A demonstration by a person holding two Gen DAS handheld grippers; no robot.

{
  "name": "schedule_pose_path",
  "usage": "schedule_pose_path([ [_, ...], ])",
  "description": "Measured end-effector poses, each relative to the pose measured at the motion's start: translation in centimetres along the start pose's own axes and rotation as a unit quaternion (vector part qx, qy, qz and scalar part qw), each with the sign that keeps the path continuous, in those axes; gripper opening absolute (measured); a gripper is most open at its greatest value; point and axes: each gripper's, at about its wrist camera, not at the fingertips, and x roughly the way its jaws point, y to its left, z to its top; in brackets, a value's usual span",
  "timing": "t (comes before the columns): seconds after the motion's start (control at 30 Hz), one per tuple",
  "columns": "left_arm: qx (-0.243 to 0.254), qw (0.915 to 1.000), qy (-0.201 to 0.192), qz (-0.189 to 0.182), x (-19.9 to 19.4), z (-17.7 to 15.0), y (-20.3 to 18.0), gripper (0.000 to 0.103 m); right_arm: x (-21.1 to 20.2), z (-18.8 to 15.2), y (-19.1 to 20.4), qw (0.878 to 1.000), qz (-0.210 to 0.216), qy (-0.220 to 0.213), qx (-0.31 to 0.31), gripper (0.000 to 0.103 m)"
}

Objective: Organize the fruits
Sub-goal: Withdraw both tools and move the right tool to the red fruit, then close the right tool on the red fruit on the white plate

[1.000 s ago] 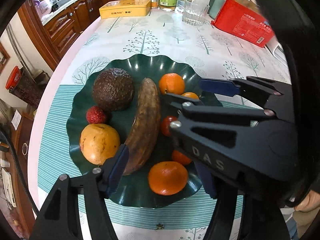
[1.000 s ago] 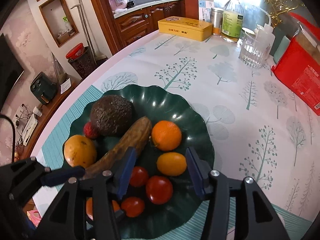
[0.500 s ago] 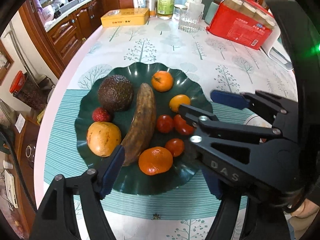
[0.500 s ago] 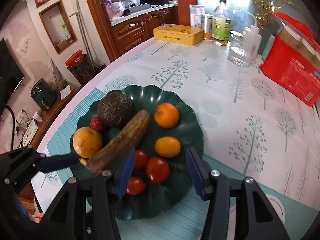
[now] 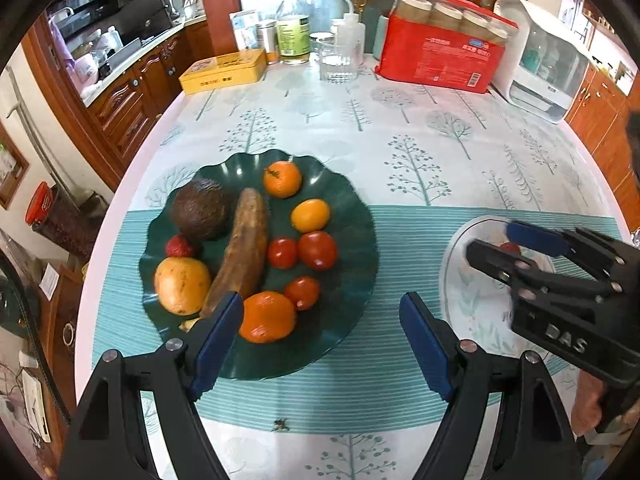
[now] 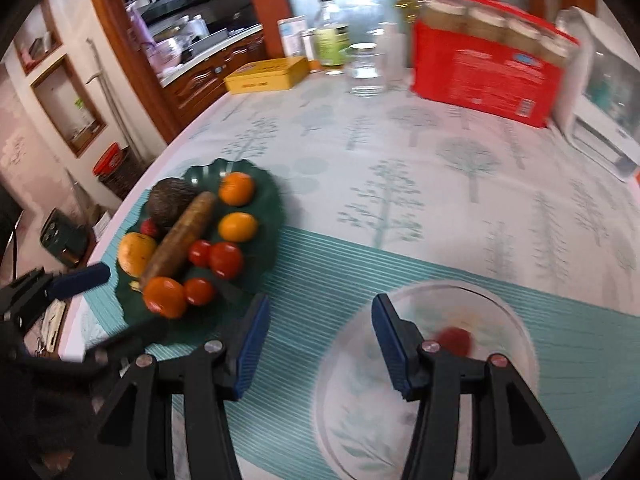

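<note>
Over the clear plate (image 6: 516,320), the right gripper (image 6: 316,340) hangs empty, jaws apart, and could nudge the small red fruit (image 6: 454,340) off

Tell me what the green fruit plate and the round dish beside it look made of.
Green plate: probably glossy plastic or glazed ceramic; its scalloped rim shows bright highlights. Round dish: seemingly clear glass or plastic, since the tablecloth pattern shows through it.

The right gripper (image 5: 500,246) body bears the letters "DAS".
</note>
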Motion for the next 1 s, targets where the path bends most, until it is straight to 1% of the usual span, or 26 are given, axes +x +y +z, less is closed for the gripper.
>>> schedule_pose_path([
  [0.23, 0.0, 1.0, 0.004, -0.006, 0.6, 0.7, -1.9, 0.079, -1.4, -1.9, -4.5, 0.999, -0.039, -0.008, 0.033, 0.053],
  [0.33, -0.006, 0.9999, 0.007, -0.005, 1.2, 0.8, -2.5, 0.079, -1.1, -2.4, -6.2, 0.998, -0.05, -0.001, 0.047, 0.053],
  [0.43, -0.007, 0.9999, 0.012, 0.005, 2.2, 0.8, -3.3, 0.079, -0.2, -2.9, -7.8, 0.997, -0.052, 0.011, 0.064, 0.053],
  [0.6, -0.002, 0.9993, 0.01, 0.036, 3.2, 0.7, -4.3, 0.079, 1.1, -3.3, -8.6, 0.996, -0.05, 0.026, 0.069, 0.053],
  [0.77, -0.01, 0.9991, 0.016, 0.039, 3.9, 1.0, -4.4, 0.079, 2.4, -3.7, -8.9, 0.996, -0.044, 0.041, 0.068, 0.053],
  [1.0, -0.021, 0.9985, 0.023, 0.044, 4.6, 1.1, -4.3, 0.079, 3.3, -3.7, -8.8, 0.996, -0.041, 0.049, 0.056, 0.053],
])
